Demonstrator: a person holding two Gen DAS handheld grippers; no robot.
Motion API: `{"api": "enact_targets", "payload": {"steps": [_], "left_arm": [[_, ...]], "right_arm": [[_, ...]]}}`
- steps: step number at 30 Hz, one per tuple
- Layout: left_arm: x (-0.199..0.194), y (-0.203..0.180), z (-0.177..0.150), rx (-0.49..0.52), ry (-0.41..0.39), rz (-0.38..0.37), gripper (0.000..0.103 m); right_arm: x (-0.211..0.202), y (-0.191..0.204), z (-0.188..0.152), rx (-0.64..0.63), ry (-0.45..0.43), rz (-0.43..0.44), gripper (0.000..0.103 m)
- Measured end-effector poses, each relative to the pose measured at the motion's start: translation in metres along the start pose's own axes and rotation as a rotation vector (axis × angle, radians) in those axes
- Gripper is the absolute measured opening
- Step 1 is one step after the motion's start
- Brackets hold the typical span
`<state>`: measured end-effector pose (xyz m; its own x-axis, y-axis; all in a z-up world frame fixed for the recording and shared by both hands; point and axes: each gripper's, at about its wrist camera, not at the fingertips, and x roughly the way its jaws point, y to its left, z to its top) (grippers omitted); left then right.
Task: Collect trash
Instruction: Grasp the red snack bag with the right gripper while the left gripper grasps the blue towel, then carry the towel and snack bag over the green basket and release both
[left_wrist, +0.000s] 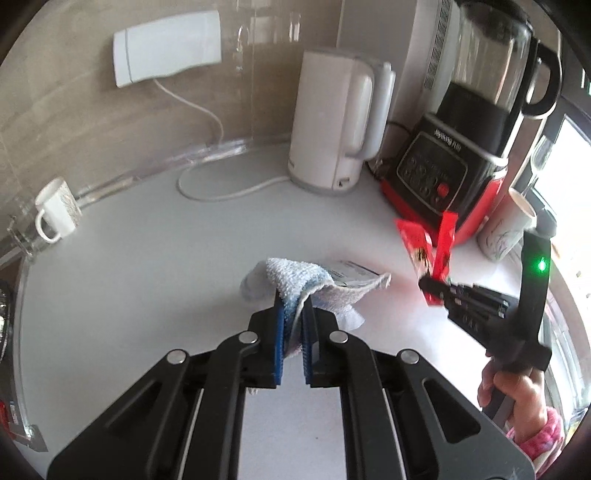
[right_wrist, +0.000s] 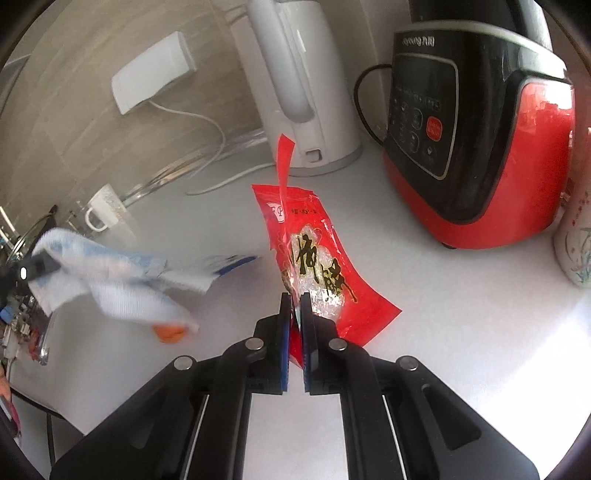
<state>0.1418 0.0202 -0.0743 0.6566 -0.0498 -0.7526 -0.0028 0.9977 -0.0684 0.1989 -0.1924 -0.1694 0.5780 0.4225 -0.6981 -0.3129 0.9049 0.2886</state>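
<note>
Over the middle of the white counter I have both tools loaded: my left gripper is clenched on a pale blue-and-white cloth, and my right gripper is clamped on the lower edge of a red snack wrapper, which hangs clear of the surface near the counter's back right corner, in front of the red-and-black blender and the white kettle. I judge the step in hand to be carrying the picked-up wrapper off to a bin, and since no bin shows in either view, my next move calls for swinging the right tool round to find one while keeping the thin film pinched. Under the cloth a flat white-and-blue packet lies on the counter, mostly covered, so I cannot read what it is. An orange scrap peeks out below the cloth in the right view, blurred. The cloth itself is smeared there. A white mug stands by the left edge, and a patterned cup at the right is partly cut off.
</note>
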Motion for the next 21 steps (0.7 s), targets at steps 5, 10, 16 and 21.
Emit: {"api": "enact_targets", "payload": {"steps": [5,10,16,21], "left_arm": [[-0.022,0.007,-0.005,-0.004,-0.011,-0.005,0.007],[-0.045,0.024,-0.028,-0.017,0.008,0.004,0.007],[-0.08,0.057,-0.05,-0.046,0.011,0.026,0.007],[-0.113,0.079,-0.065,-0.012,-0.002,0.044,0.007]], "right_arm": [[-0.021,0.022,-0.008,-0.012,-0.009,0.028,0.006],[-0.043,0.058,-0.024,-0.034,-0.005,0.06,0.006],[-0.061,0.108,-0.049,-0.046,0.002,0.096,0.006],[-0.082,0.146,-0.076,-0.025,-0.009,0.095,0.006]]}}
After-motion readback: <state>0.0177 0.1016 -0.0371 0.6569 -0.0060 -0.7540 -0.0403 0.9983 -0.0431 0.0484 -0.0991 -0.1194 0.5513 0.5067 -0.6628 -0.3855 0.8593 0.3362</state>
